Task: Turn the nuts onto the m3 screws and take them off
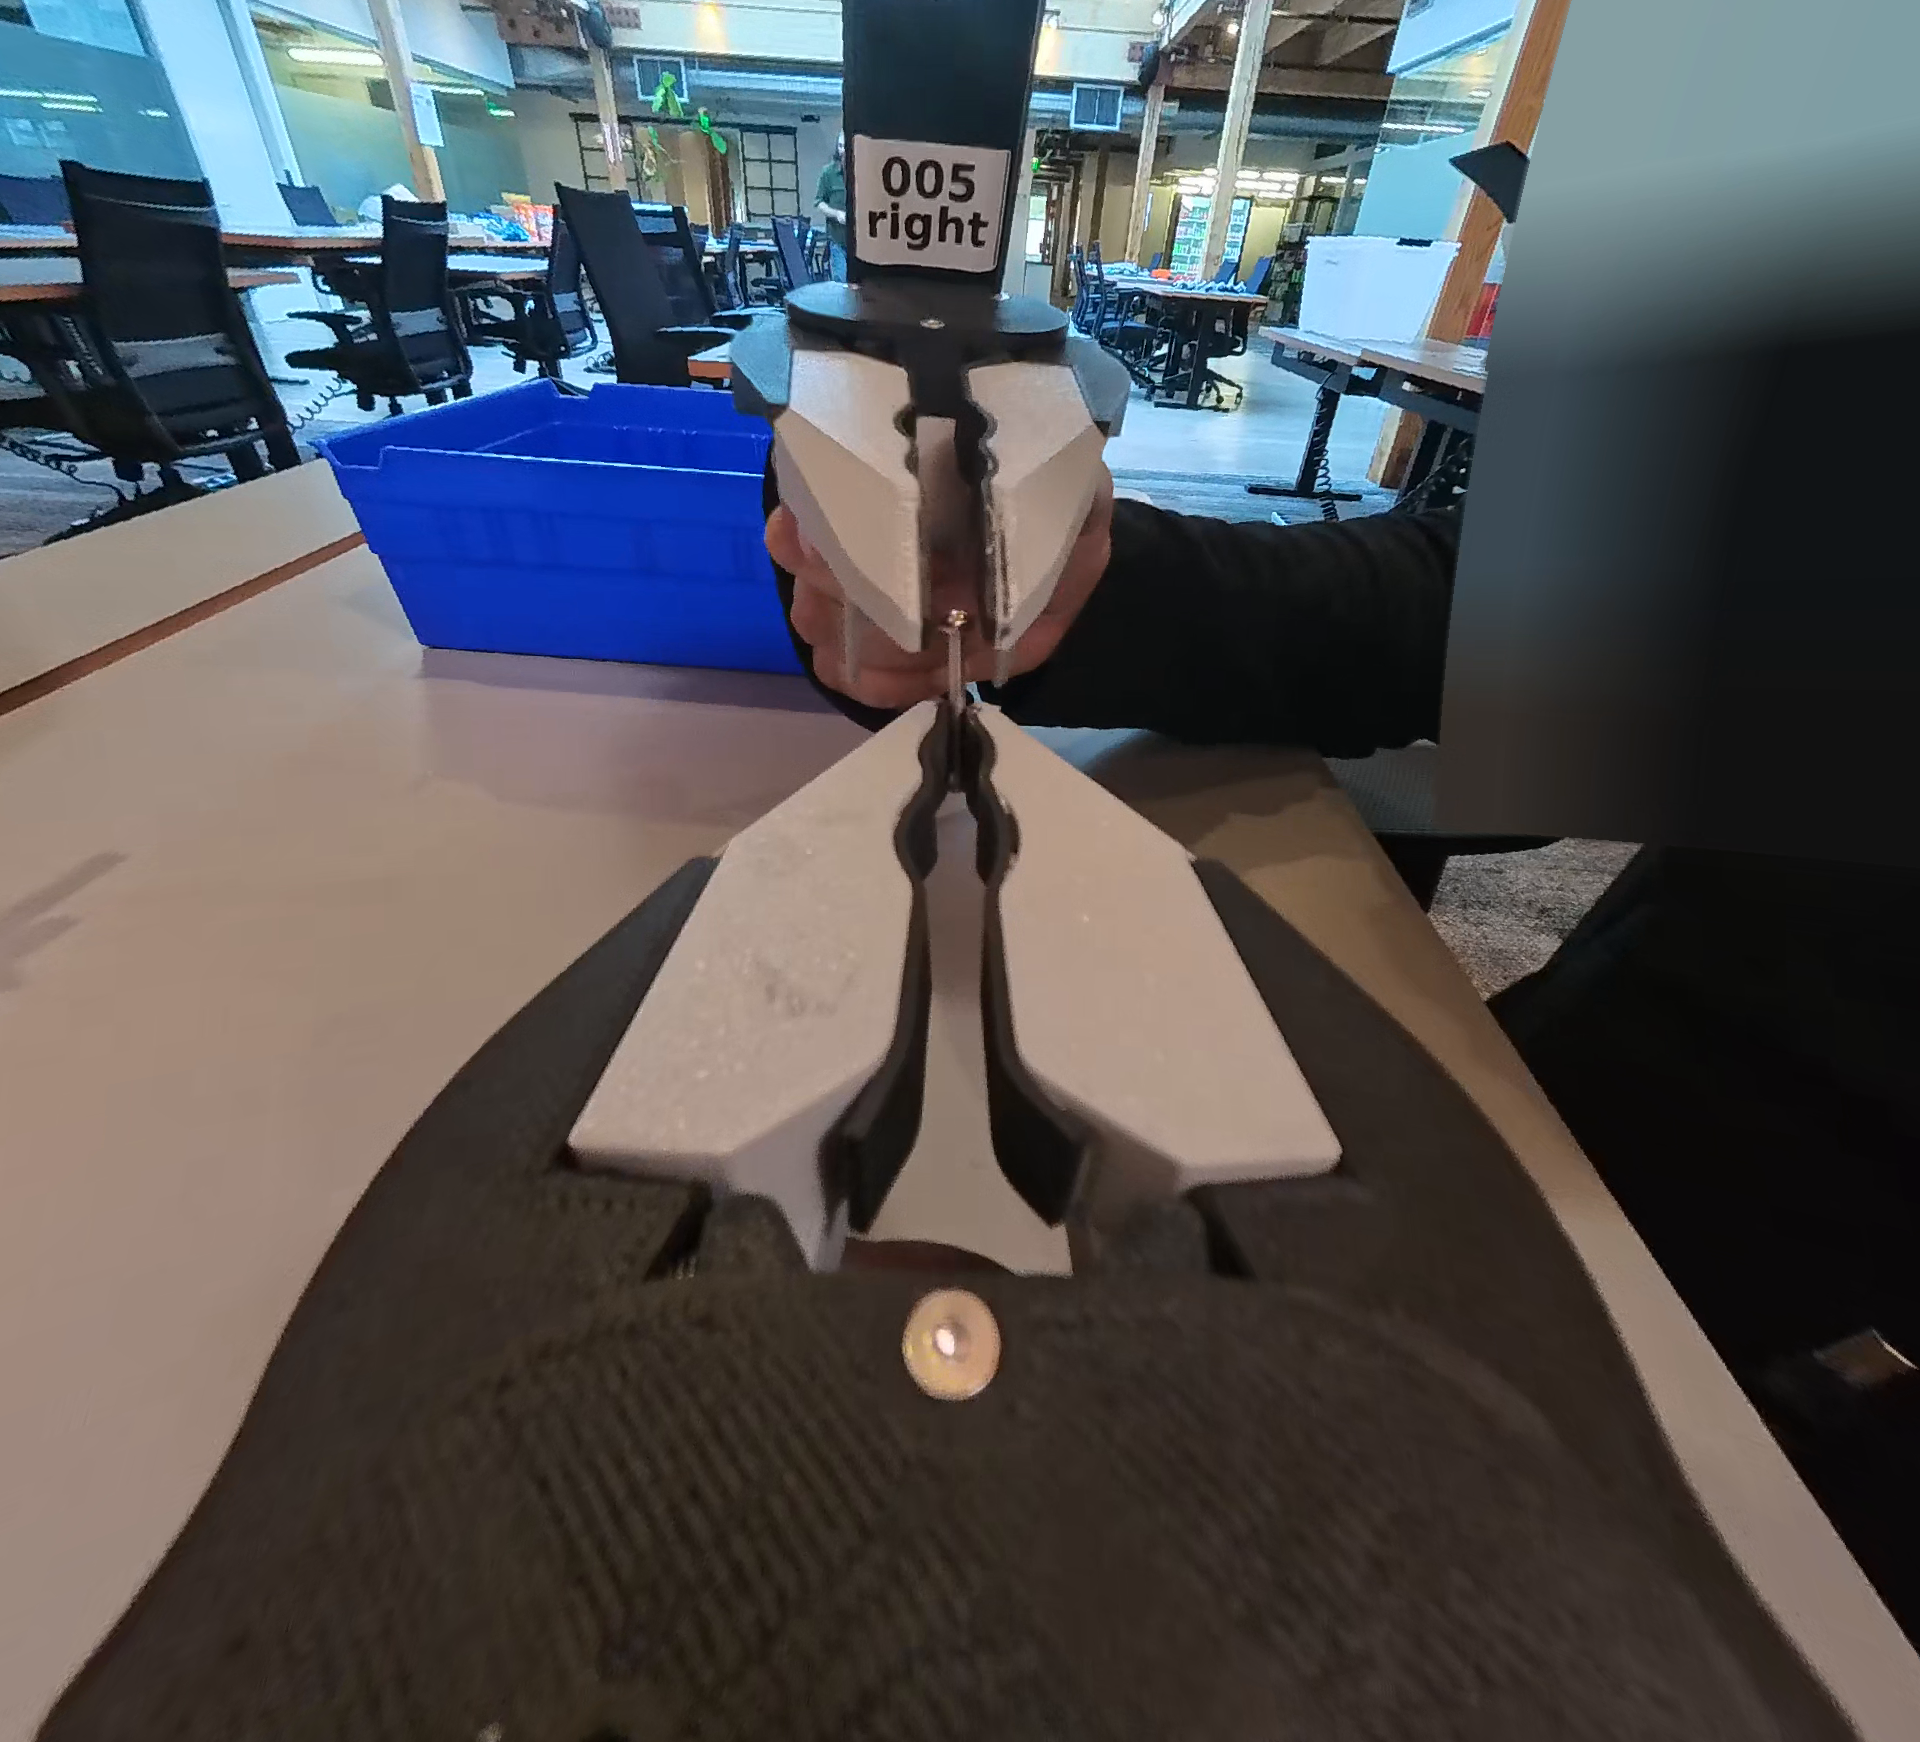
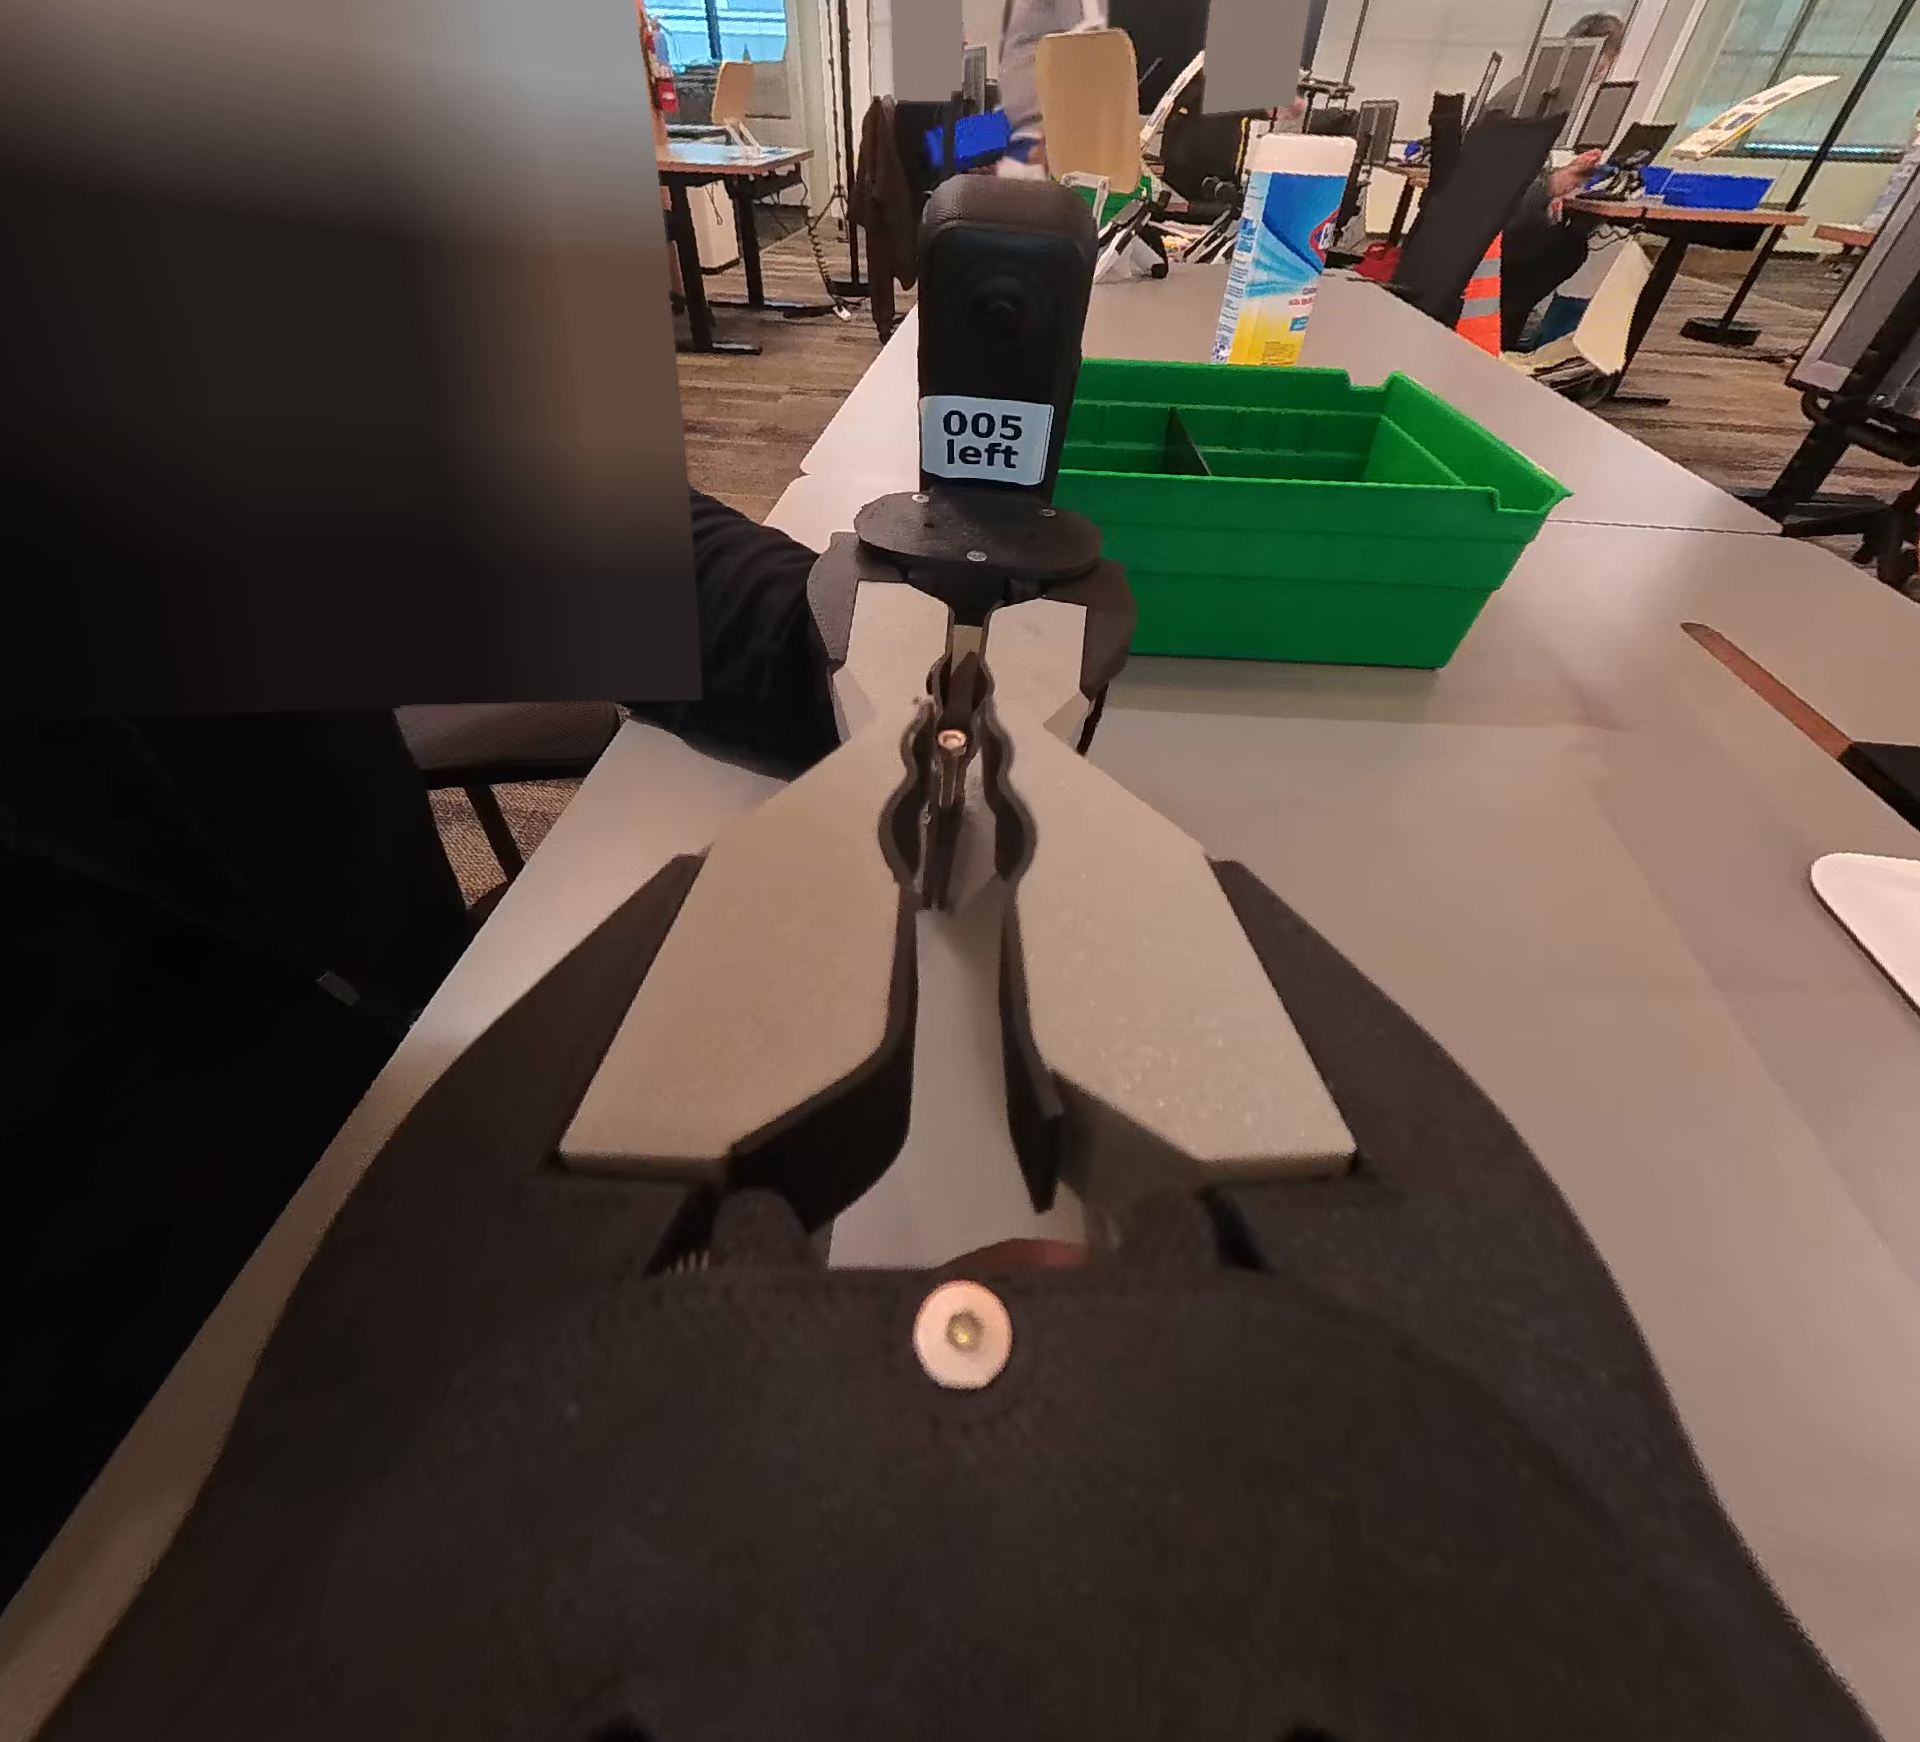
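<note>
A thin silver m3 screw [image 1: 954, 664] stands between the two gripper tips above the grey table [image 1: 312, 913]. My left gripper [image 1: 956, 724] is shut on its lower end. A small silver bit at those tips may be a nut; I cannot tell. My right gripper [image 2: 951, 724] faces the left one from above with its jaws a narrow gap apart. The screw head [image 2: 951, 743] sits between its pads without clearly touching them. In the left wrist view the right gripper [image 1: 956, 653] flanks the screw head.
A blue bin [image 1: 582, 539] stands on the table behind the right gripper. A green divided bin [image 2: 1278, 529] and a wipes canister [image 2: 1283, 258] stand behind the left gripper. A white object [image 2: 1870, 923] lies at the right edge. Office chairs and desks stand beyond. My two grippers' fingertips are within a few centimetres of each other.
</note>
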`<act>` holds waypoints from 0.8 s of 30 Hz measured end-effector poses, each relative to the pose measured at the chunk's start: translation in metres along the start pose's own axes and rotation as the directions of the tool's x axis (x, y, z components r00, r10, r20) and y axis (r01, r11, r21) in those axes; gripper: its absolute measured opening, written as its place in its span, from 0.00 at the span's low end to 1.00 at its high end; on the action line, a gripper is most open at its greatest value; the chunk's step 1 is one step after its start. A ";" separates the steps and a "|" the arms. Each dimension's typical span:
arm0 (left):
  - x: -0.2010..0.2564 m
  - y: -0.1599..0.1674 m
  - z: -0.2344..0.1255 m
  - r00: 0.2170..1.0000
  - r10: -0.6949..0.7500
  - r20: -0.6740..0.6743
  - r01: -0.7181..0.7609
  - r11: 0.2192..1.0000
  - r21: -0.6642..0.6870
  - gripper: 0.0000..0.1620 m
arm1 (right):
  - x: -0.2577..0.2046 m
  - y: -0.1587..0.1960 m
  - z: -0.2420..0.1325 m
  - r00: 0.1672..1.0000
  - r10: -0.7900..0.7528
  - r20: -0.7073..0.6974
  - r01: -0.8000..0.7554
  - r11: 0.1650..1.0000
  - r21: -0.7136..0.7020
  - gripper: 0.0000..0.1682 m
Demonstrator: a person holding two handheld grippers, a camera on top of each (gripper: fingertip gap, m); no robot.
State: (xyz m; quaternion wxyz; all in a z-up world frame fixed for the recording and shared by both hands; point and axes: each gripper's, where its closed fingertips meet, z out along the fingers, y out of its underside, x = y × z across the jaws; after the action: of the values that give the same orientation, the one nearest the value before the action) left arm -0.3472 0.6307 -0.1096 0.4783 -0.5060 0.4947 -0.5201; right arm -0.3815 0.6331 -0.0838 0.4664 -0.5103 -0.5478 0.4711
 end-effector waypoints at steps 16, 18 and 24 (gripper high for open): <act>-0.001 -0.001 0.000 1.000 0.008 0.015 -0.009 1.000 0.004 0.00 | 0.001 0.003 0.002 0.999 -0.005 -0.039 0.005 1.000 -0.001 0.01; -0.003 -0.001 0.000 0.999 0.015 0.029 -0.015 1.000 0.003 0.00 | 0.002 0.003 0.001 0.998 -0.002 -0.066 0.001 1.000 -0.008 0.01; -0.010 0.003 0.002 0.995 0.047 0.094 -0.045 0.999 -0.020 0.00 | 0.009 0.007 -0.001 0.978 0.007 -0.210 -0.013 1.000 -0.025 0.01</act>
State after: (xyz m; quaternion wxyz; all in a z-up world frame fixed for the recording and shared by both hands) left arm -0.3446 0.6407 -0.1128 0.5082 -0.5227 0.4878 -0.4801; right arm -0.3802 0.6426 -0.0903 0.5125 -0.5661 -0.4989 0.4098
